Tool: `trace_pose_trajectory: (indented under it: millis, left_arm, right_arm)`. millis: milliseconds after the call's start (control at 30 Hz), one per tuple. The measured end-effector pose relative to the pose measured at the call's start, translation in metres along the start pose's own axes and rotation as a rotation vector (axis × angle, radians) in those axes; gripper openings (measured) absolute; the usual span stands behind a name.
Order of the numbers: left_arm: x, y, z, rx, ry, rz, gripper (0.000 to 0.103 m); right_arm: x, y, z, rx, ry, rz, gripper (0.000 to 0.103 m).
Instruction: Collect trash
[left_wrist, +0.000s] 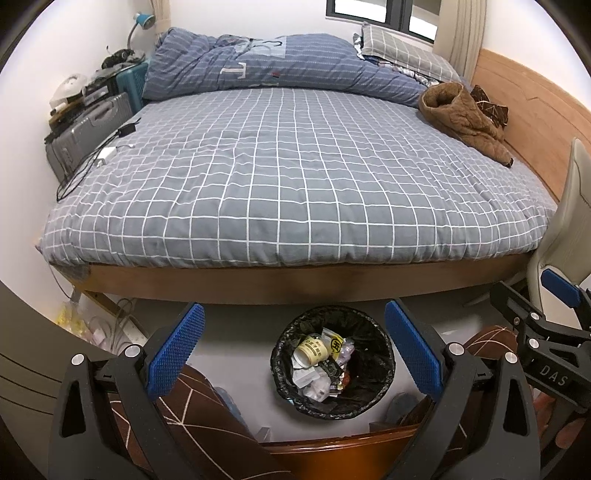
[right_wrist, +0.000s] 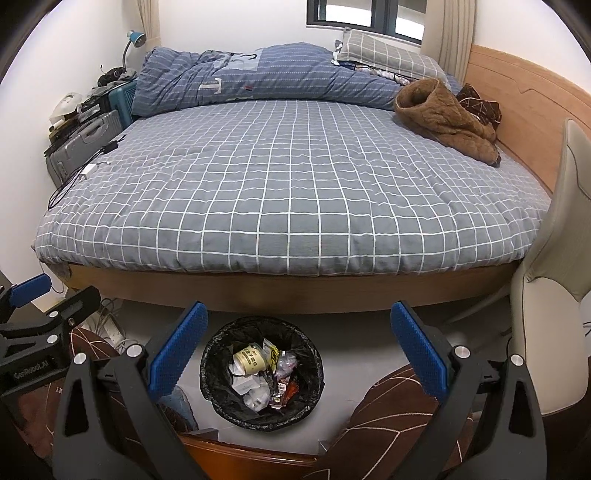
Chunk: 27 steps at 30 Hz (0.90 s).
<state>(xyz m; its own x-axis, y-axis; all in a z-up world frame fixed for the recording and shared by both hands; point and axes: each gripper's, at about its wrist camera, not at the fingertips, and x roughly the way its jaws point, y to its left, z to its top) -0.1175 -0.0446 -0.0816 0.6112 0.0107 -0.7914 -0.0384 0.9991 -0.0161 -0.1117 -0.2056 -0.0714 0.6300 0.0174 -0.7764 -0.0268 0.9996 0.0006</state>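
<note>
Down on the pale grey floor (left_wrist: 236, 354) stands a round bin with a black plastic bag (left_wrist: 332, 363) inside. It sits just past the foot of the big bed with a grey blanket of white squares (left_wrist: 295, 177). The bin holds trash: a yellow and white paper cup (left_wrist: 313, 350), white wrappers and small packets. The cup lies on its side near the top of the pile.

The left tongs (left_wrist: 293, 350) hang above the bin, wide open, with nothing between the blue pads. The right tongs (right_wrist: 299, 350) are wide open too and hold nothing. The bin shows a bit to the left between them.

On the bed lie a rumpled blue striped quilt (left_wrist: 266, 66), a grey checked pillow (left_wrist: 402, 51) and a fluffy brown coat (left_wrist: 465, 118). A white charger with black cords (left_wrist: 105, 153) rests at the bed's left edge. A grey hard suitcase (left_wrist: 88, 129) stands beside the bed by the white wall.

A cream chair (right_wrist: 554, 277) stands close on the right. The floor between the bed's wooden edge and the bin is open. Brown patterned trouser legs (right_wrist: 388, 417) show near the tongs.
</note>
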Motion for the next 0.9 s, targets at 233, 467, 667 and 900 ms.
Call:
trace_pose_trajectory:
  millis: [233,467,667,900]
  left_arm:
    - [-0.0012,-0.0009,0.0014,-0.01,0.01,-0.01,0.097]
    - [-0.0021,0.0002,0.0025,-0.018,-0.017,0.032,0.097]
    - [-0.0037,-0.0023,0.0036,-0.006,-0.028,0.039,0.097]
    - [-0.0002,-0.0021,0.0038,-0.016,-0.022,0.028,0.097]
  right_arm:
    - [-0.0009,0.0031,0.0009,-0.007,-0.001,0.003,0.096]
    - [-0.0011,0.0035,0.001,-0.009,-0.003,0.002,0.095]
    - [-0.0013,0.0049,0.0011,-0.007,-0.003,0.003,0.095]
    - [-0.0014,0.0048,0.0014,-0.008,-0.003,0.002,0.096]
